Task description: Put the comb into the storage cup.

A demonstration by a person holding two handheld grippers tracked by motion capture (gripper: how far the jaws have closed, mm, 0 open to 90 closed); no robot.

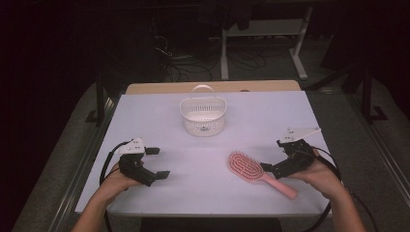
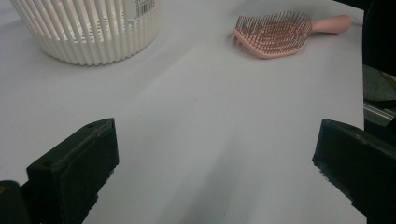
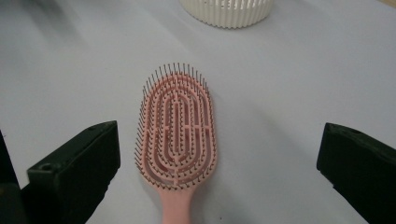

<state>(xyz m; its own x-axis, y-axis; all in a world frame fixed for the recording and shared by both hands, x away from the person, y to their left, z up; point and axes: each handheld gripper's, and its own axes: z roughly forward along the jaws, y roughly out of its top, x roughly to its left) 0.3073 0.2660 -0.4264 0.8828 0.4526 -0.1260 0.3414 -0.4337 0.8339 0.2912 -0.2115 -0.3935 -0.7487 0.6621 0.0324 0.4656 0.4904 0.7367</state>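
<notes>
Dim room behind, white table (image 1: 212,159) lit in front, and I'm idling over it with both tools.

I'm holding the left gripper (image 1: 157,162) low, fingers wide, gripping nothing. Farther back, the white slatted basket (image 1: 203,115) is holding something small I can't identify. I'm aiming the right gripper (image 1: 273,154), fingers wide, along the pink hairbrush (image 1: 251,170) lying bristles-up; it's probably light, rigid plastic, so I'd pinch the handle.
</notes>
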